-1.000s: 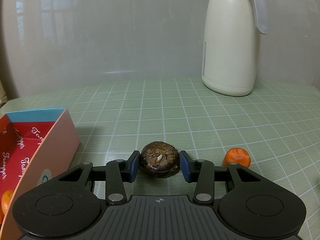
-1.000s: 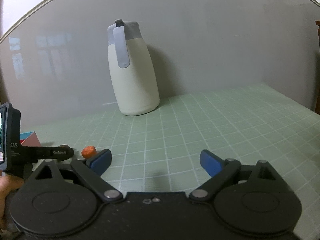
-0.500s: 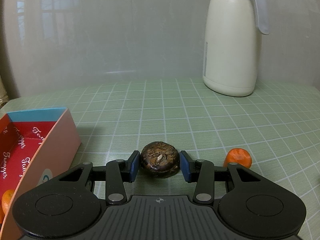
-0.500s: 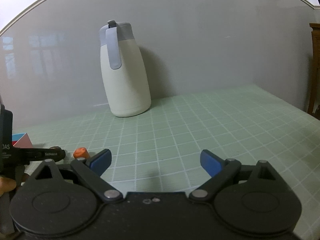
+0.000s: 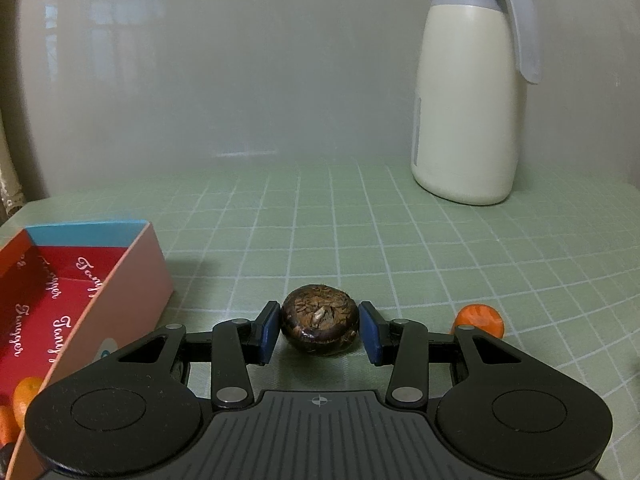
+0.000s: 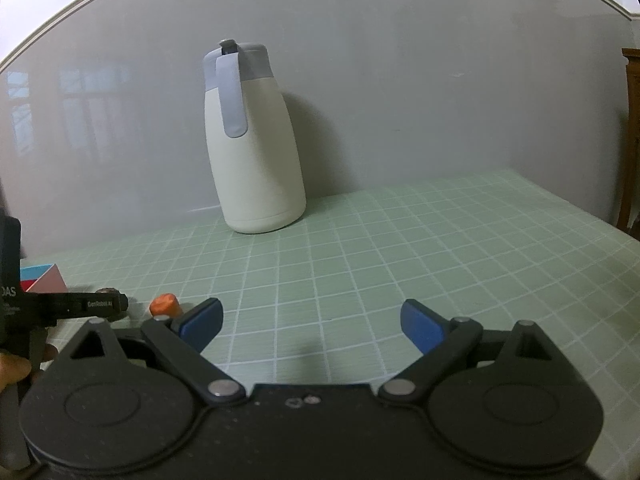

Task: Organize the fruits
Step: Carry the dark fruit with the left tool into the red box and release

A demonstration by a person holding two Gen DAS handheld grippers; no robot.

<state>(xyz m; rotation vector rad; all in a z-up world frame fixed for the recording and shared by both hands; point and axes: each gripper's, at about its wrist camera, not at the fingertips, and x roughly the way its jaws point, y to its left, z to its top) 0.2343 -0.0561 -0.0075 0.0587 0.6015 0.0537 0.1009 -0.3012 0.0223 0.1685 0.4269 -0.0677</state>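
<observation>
A dark brown, rough-skinned round fruit (image 5: 319, 312) rests on the green checked tablecloth (image 5: 360, 232). My left gripper (image 5: 320, 329) is shut on it, one blue pad against each side. A small orange fruit (image 5: 478, 318) lies on the cloth just right of the left gripper's right finger. The red box (image 5: 132, 280) with a pink outer wall stands to the left, and an orange fruit (image 5: 26, 400) lies in its near end. In the right wrist view my right gripper (image 6: 312, 324) is open over bare cloth. The same orange fruit (image 6: 164, 304) sits beside its left finger.
A tall cream jug with a grey lid and handle (image 5: 468, 120) stands at the back right by the grey wall, and it also shows in the right wrist view (image 6: 256, 160). A hand (image 6: 12, 368) holds the left gripper at the left edge. A wooden piece stands at the far right (image 6: 632, 140).
</observation>
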